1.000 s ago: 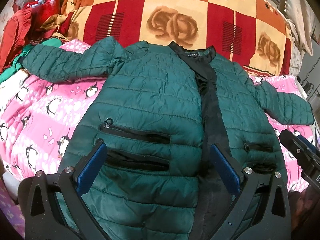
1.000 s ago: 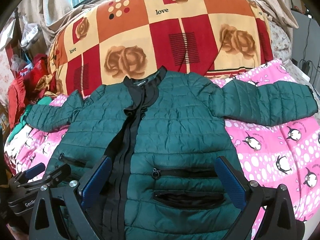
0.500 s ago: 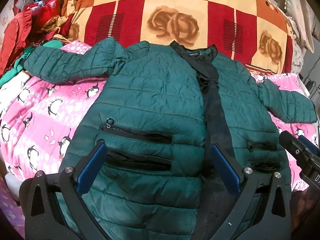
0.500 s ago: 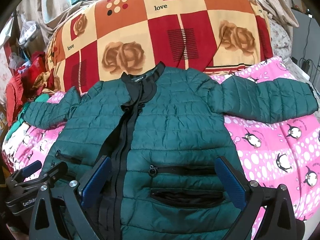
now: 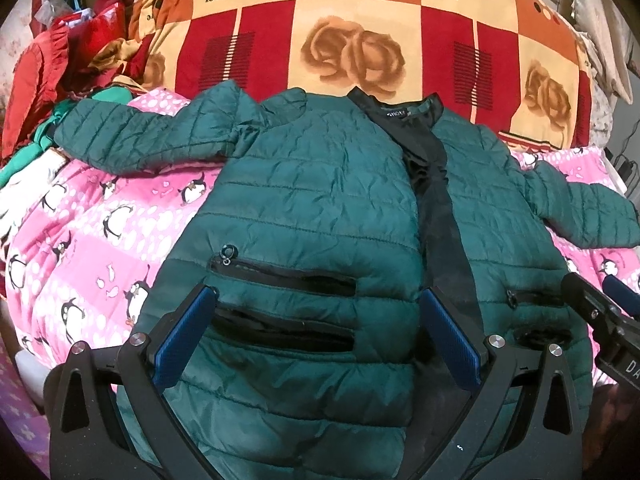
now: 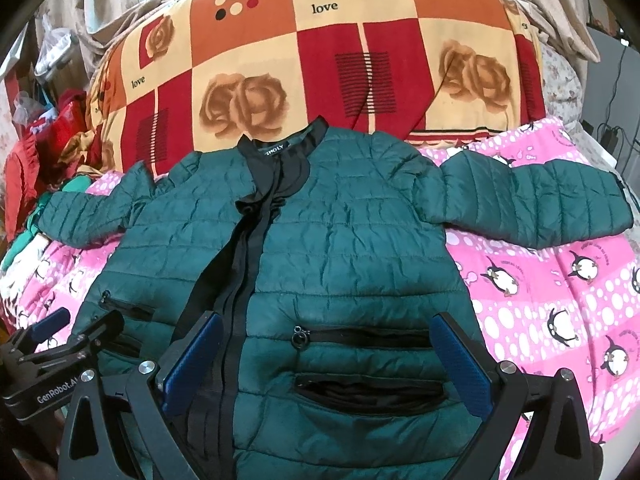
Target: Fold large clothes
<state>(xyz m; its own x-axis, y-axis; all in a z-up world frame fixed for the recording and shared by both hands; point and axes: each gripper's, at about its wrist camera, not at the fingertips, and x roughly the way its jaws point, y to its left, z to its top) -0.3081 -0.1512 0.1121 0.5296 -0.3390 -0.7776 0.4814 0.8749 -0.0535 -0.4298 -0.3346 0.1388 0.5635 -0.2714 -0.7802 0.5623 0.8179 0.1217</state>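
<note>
Left wrist view puts your jacket [image 5: 320, 208] flat at frame centre, sleeves spread; your left gripper [image 5: 316, 334] and right gripper [image 6: 326, 364] gape wide, empty. Folding looks unstarted: next, grab a sleeve [image 6: 536, 204].

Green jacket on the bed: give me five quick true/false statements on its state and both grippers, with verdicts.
1. The green jacket lies front side up with both sleeves spread outward. True.
2. The left gripper is shut on the jacket's hem. False: its jaws stand wide open over the lower front, holding nothing.
3. The right gripper is open. True.
4. The jacket lies on a plain white sheet. False: it lies on a pink penguin blanket.
5. A checked quilt with roses and the word "love" sits behind the collar. True.
</note>
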